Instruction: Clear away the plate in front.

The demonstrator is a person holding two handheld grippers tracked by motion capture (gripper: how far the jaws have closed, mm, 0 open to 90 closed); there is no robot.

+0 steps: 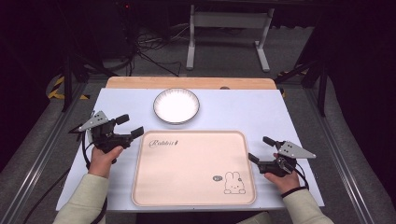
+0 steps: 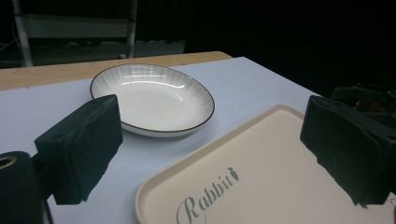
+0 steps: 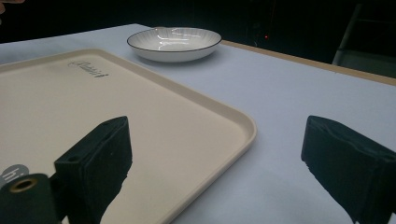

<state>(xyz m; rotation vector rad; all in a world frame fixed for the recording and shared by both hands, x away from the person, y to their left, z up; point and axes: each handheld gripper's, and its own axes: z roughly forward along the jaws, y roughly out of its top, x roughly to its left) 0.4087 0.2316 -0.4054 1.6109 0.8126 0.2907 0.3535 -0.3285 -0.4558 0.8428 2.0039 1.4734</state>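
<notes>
A white bowl (image 1: 176, 106) with a dark rim sits empty at the back middle of the white table top; it also appears as the bowl (image 2: 152, 99) and the bowl (image 3: 173, 43). In front of it lies a beige tray (image 1: 194, 196) printed with "Rabbit" and a rabbit drawing, seen too as the tray (image 2: 275, 182) and the tray (image 3: 70, 107). My left gripper (image 1: 130, 126) is held open just left of the tray's far left corner. My right gripper (image 1: 261, 150) is held open just off the tray's right edge. Nothing sits between either pair of jaws.
The white table top (image 1: 243, 109) has a wooden strip (image 1: 187, 83) along its far edge. Beyond the table stand a metal frame leg (image 1: 190, 42) and cables on the floor. Metal rails run along both sides of the table.
</notes>
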